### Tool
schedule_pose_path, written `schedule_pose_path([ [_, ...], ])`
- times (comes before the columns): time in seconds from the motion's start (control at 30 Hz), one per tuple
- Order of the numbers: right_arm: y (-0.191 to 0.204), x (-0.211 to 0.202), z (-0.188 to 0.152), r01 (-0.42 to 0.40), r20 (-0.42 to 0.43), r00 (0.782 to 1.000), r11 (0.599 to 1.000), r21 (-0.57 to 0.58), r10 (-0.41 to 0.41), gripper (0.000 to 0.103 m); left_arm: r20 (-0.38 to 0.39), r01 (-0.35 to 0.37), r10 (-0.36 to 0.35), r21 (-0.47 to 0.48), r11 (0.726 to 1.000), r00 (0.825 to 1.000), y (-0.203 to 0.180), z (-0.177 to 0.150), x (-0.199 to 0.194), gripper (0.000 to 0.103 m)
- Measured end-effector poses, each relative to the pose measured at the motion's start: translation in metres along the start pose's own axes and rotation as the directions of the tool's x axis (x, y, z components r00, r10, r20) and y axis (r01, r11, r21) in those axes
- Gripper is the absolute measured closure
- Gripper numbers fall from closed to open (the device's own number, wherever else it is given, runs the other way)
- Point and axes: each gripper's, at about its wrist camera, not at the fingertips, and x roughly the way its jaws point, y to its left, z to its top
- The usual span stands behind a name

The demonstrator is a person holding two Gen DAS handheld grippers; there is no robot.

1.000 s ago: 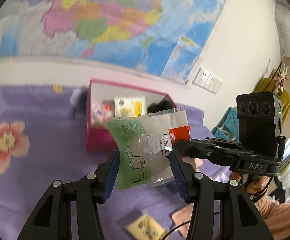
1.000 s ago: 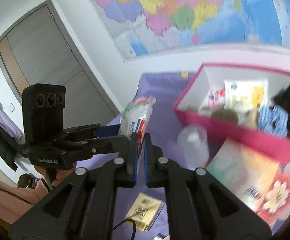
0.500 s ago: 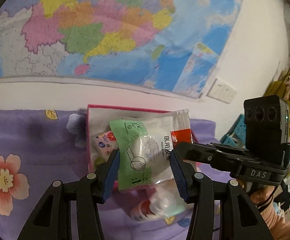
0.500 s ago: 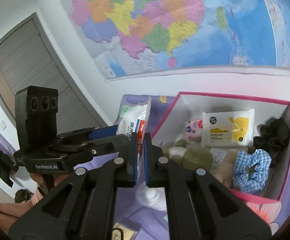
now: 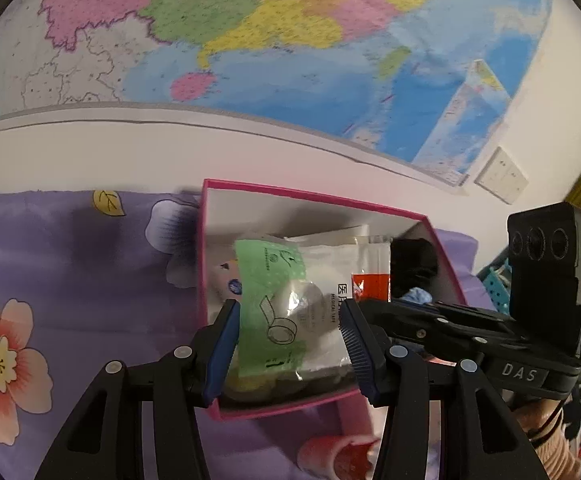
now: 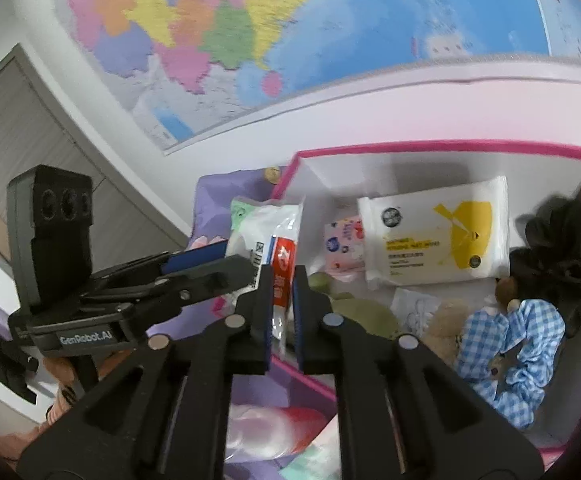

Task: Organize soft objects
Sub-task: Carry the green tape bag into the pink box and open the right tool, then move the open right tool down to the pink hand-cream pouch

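Crinkly plastic tape packet hangs over the pink box (ready for dropping), left gripper clamping its sides while right gripper starts opening around its red edge.

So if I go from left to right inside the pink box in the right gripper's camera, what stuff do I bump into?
Little pink printed pack → white and yellow wipes pack → blue checked scrunchie → black scrunchie by the pink box's right wall.
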Motion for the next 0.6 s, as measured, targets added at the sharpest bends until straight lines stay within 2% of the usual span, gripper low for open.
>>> schedule_pose_path([
  [0.03, -0.003, 0.003, 0.0, 0.013, -0.007, 1.0, 1.0, 0.006, -0.013, 0.089, -0.002, -0.003, 0.003, -0.007, 1.0, 1.0, 0.001, 0.001, 0.002, 0.052],
  [0.1, -0.011, 0.012, -0.001, 0.04, -0.04, 0.998, 0.999, 0.028, -0.039, 0.066, 0.003, -0.018, 0.018, -0.005, 1.0, 1.0, 0.002, 0.001, 0.003, 0.052],
  [0.17, -0.017, 0.017, -0.004, 0.075, -0.05, 0.996, 0.996, 0.039, -0.073, 0.066, 0.007, -0.019, 0.019, -0.006, 1.0, 1.0, 0.003, -0.001, 0.002, 0.052],
  [0.37, -0.024, 0.007, -0.011, 0.103, -0.039, 0.994, 0.994, 0.046, -0.102, 0.066, 0.061, -0.046, 0.046, -0.007, 0.999, 0.997, 0.001, -0.007, -0.015, 0.052],
  [0.6, -0.01, -0.037, -0.019, 0.046, 0.024, 0.999, 0.999, 0.022, -0.046, 0.066, 0.147, -0.004, 0.0, 0.027, 1.0, 0.989, -0.012, -0.027, -0.057, 0.052],
])
